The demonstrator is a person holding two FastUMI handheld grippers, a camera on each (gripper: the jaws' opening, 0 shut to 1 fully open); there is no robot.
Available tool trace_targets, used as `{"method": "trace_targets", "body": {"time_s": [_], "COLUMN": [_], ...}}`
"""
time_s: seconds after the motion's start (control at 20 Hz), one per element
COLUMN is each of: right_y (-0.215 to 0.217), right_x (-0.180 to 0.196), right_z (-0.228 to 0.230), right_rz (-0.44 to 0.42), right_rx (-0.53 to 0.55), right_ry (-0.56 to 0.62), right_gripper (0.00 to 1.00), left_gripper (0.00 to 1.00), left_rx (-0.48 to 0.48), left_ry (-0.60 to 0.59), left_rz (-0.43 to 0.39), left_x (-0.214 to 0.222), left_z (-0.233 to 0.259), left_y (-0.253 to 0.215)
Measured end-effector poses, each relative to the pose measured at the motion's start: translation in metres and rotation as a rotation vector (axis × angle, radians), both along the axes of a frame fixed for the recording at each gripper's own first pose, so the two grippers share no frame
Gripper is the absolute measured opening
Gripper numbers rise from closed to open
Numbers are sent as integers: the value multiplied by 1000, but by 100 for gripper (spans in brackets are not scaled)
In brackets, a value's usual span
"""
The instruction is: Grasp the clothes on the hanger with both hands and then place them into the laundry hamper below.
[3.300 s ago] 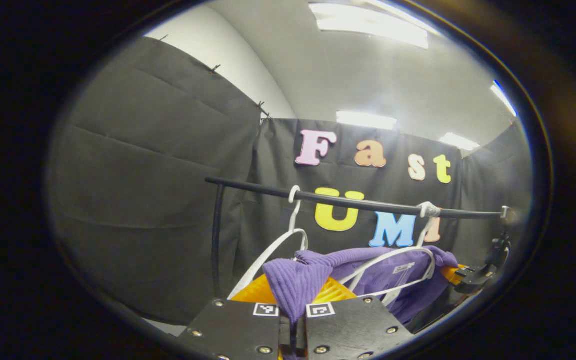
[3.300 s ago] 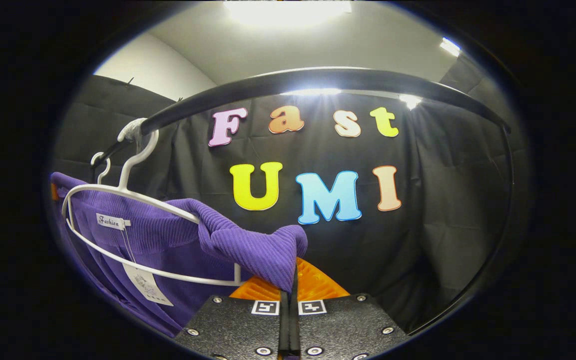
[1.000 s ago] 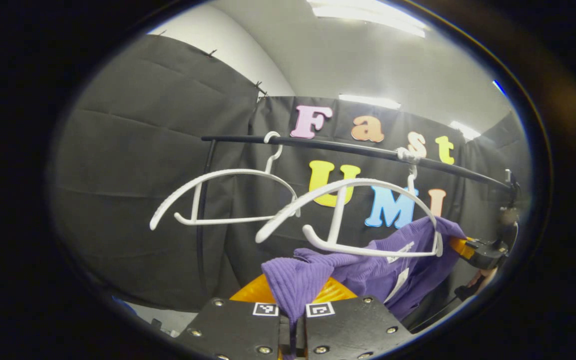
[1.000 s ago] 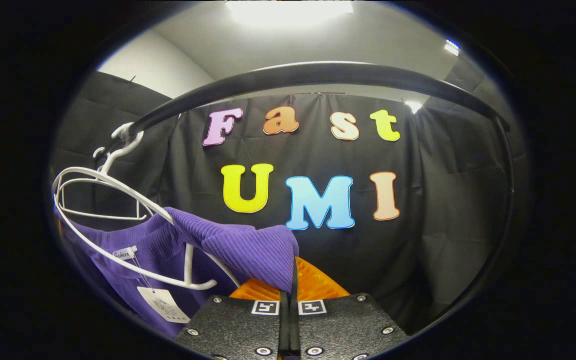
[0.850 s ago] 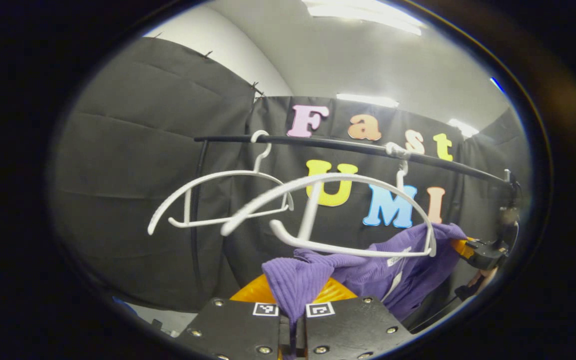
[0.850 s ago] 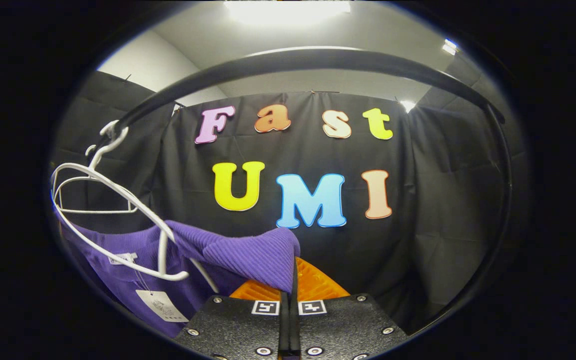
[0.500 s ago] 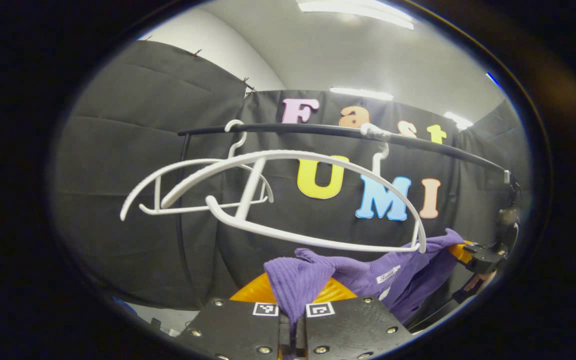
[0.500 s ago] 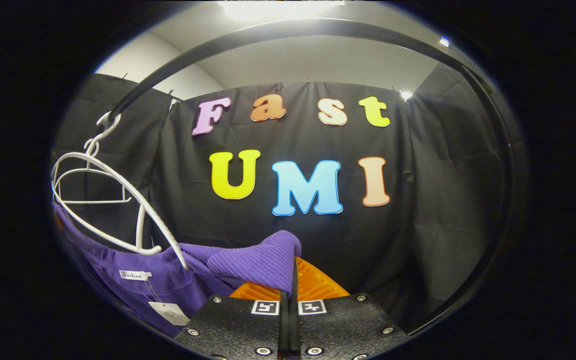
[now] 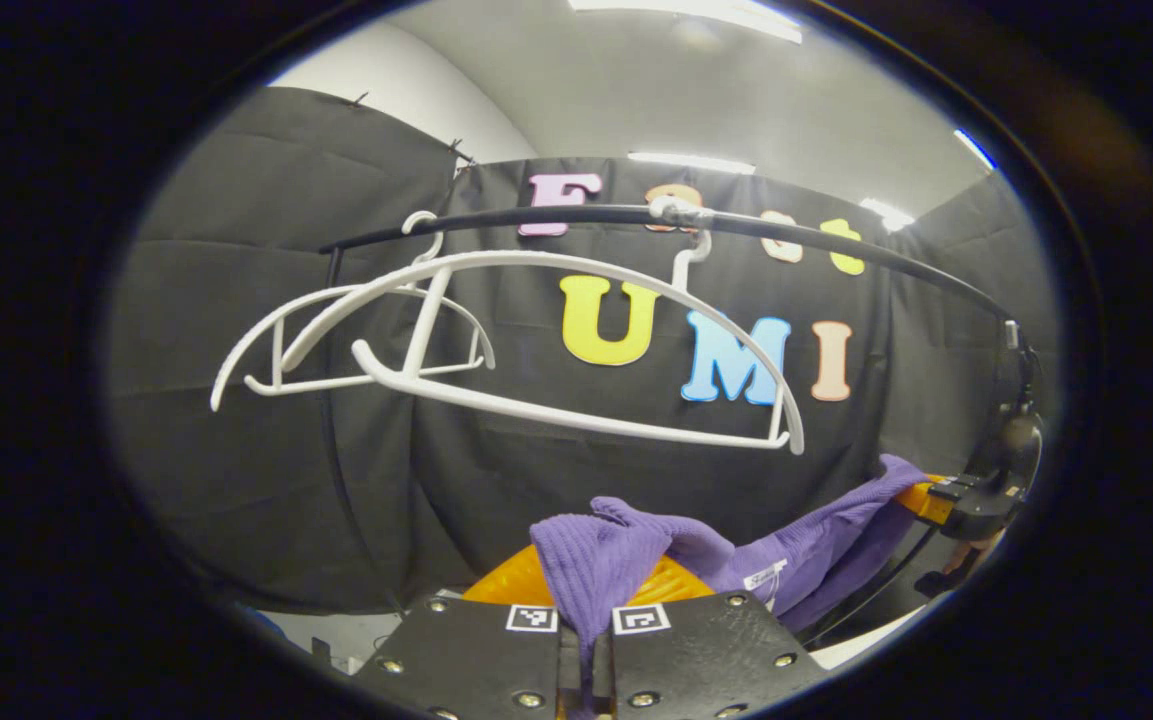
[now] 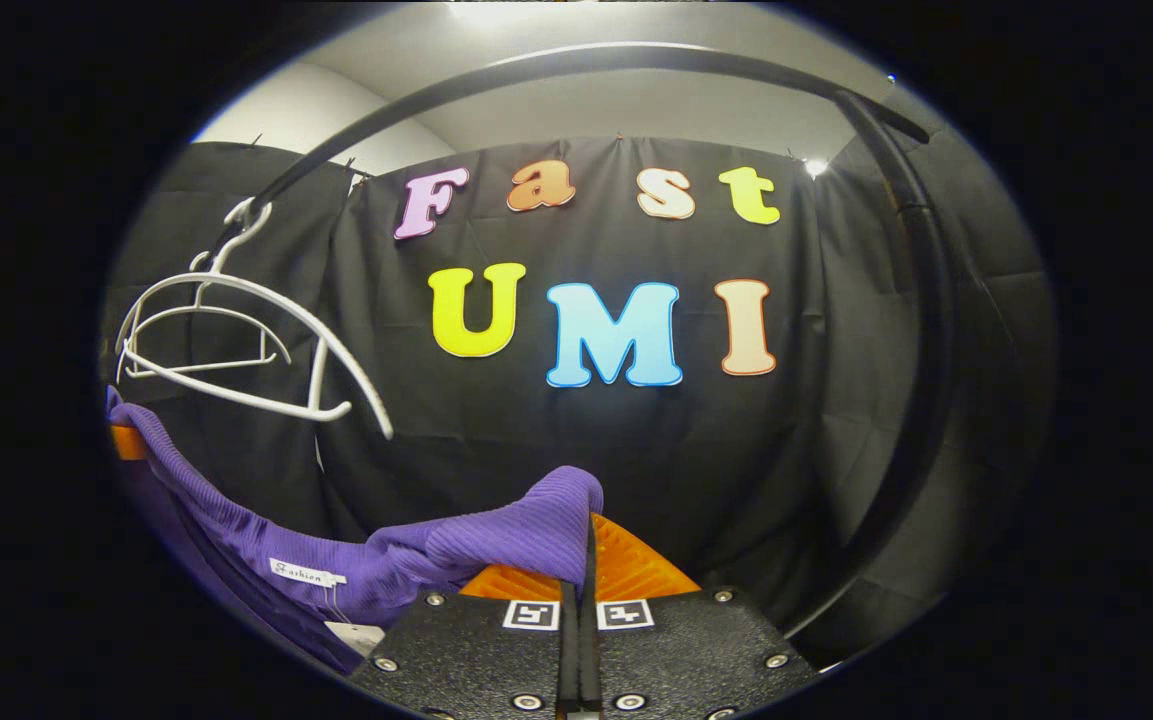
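- Fabric sits pinched in the left gripper, both fingers pressed together on a bunched fold of the purple garment.
- Same story at the right gripper, clamped on the other shoulder of that ribbed cloth.
- Between the two, the garment sags in a loose swag, well below the nearer white hanger, which now hangs bare.
- A second bare hanger hangs behind it on the black rail.
- Judging by this, the pull-off is done; what is left is lowering the garment into the hamper and letting go.
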State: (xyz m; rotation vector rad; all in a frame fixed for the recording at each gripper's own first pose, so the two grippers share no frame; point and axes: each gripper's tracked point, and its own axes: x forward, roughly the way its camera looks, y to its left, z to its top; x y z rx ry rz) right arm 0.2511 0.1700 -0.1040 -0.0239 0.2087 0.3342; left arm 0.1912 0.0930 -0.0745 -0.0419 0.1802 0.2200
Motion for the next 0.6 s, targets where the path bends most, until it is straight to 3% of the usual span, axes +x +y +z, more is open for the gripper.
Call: {"method": "trace_targets", "body": {"time_s": [0.1,0.15,0.2,0.25,0.3,0.35,0.4,0.55,0.6], "right_y": [0,1,1,1,1,2,3,10,12], "right_x": [-31,-47,-63,-80,-96,-112,-127,-170,-182], "right_z": [-3,-6,-9,-14,-19,-23,-26,-34,-36], "right_rz": [9,13,16,14,10,3,-4,-25,-29], "right_rx": [-19,-30,-44,-55,-62,-67,-65,-56,-57], "right_ry": [21,32,47,58,73,92,111,146,155], "right_gripper": [0,0,0,0,0,0,0,0,0], "left_gripper": [5,0,5,0,5,0,5,5,12], "left_rx": [1,5,3,-3,-12,-21,-26,-27,-30], "left_ry": [24,45,59,67,80,92,99,126,138], "left_rz": [-42,-57,-70,-85,-97,-109,-122,-155,-165], "left_x": [-22,-32,-42,-53,-65,-75,-85,-112,-120], "left_z": [-11,-18,-24,-29,-33,-37,-41,-50,-57], "left_y": [-6,-3,-2,-2,-1,2,3,12,15]}}
